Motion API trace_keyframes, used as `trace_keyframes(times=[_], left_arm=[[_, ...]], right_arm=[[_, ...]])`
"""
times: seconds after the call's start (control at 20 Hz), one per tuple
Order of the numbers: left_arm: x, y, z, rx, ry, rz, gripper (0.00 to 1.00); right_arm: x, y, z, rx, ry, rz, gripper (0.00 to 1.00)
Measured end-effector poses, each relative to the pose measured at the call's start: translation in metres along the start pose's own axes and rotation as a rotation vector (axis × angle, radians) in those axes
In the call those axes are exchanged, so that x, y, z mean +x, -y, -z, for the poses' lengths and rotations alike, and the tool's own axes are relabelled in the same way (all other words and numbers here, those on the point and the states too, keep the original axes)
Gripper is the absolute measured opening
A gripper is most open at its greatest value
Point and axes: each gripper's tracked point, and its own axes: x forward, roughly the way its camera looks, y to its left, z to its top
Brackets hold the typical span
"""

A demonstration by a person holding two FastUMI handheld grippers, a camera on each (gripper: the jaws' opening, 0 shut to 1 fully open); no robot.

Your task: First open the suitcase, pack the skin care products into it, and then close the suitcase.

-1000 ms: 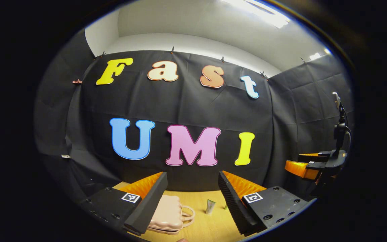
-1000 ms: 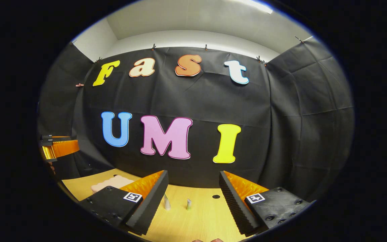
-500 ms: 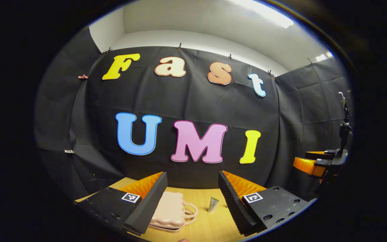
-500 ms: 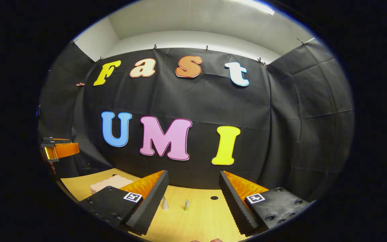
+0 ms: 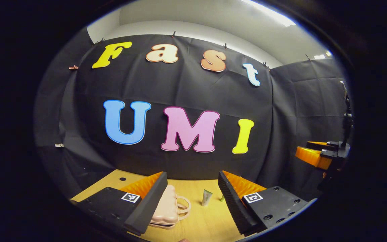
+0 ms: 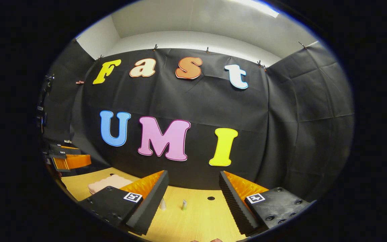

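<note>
1. The left gripper (image 5: 191,198) hovers above the table (image 5: 210,225), fingers spread and holding nothing, aimed toward the suitcase.
2. The right gripper (image 6: 192,201) also hovers with fingers spread and empty, likely staged for the tubes.
3. The pink suitcase (image 5: 166,208) lies closed, handle facing the tubes.
4. Two skin care tubes (image 6: 184,204) stand upright beyond, clear of the lid's likely swing.

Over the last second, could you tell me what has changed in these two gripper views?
Little changed. The left gripper tipped down a bit: the wall sits higher in its view, more of the table shows, and the suitcase lies further behind its left finger. The right gripper barely shifted. Both grippers remain open and empty; the suitcase stays closed and the tubes stay upright on the table.
</note>
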Motion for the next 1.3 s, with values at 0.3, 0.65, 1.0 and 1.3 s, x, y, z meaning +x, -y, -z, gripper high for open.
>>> trace_keyframes(times=[0.3,0.65,1.0,1.3], left_arm=[[0.045,0.006,0.056,-0.074,-0.179,0.116,0.96],[0.133,0.024,0.139,-0.143,-0.42,0.151,0.96],[0.214,0.006,0.259,-0.121,-0.733,-0.059,0.97],[0.243,-0.013,0.336,-0.108,-0.939,-0.188,0.97]], right_arm=[[-0.011,0.002,-0.01,-0.047,0.001,0.066,0.96],[0.018,0.003,-0.006,-0.091,0.035,0.012,0.96],[0.084,0.03,0.086,-0.083,-0.078,-0.11,0.96],[0.108,0.06,0.13,-0.085,-0.164,-0.12,0.96]])
